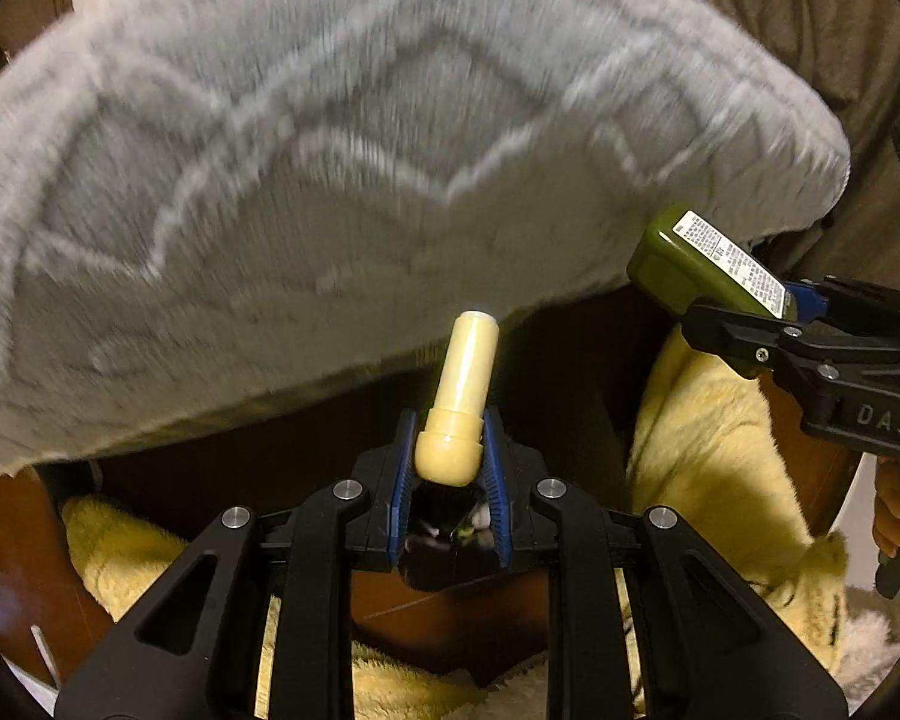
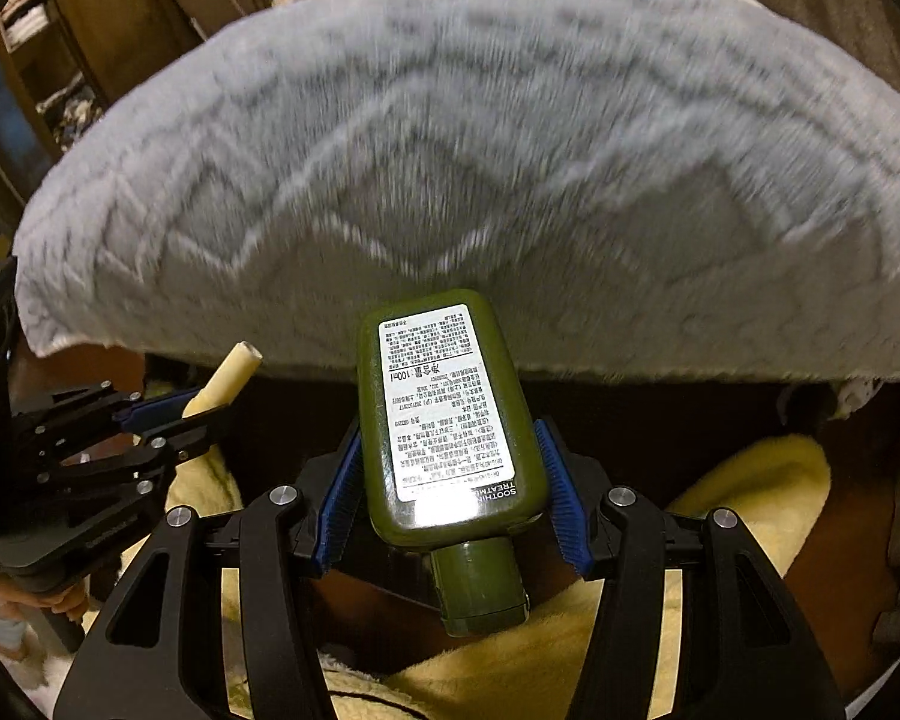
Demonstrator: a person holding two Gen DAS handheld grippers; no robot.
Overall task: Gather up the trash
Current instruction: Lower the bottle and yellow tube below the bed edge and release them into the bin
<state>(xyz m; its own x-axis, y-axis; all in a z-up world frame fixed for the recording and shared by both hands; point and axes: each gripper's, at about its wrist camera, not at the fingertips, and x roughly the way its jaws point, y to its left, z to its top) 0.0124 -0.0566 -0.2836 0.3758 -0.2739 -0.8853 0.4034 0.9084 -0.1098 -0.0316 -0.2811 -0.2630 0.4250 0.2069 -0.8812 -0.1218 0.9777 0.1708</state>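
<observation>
1. I am holding the left hand-held gripper [image 1: 450,456] clamped on a pale yellow tube [image 1: 462,390]; its blue pads [image 1: 403,468] are pressing the rounded cap end, and the tube is sticking forward toward 12 o'clock.
2. I am holding the right hand-held gripper [image 2: 450,480] clamped on a green bottle [image 2: 444,414], label side up, cap [image 2: 480,585] pointing back toward the camera at 6 o'clock.
3. In the left wrist view, the bottle [image 1: 696,264] and the right tool are showing at 3 o'clock, well apart from the tube.
4. In the right wrist view, the tube [image 2: 225,381] and the left tool are sitting at 9 o'clock.
5. A grey fluffy cushion [image 1: 360,168] with a pale zigzag pattern is filling the upper field of both views, 10 to 2 o'clock; it is motion-blurred.
6. A yellow fleecy blanket [image 2: 510,672] is lying below both tools, 4 to 8 o'clock, over a brown surface I cannot identify.
</observation>
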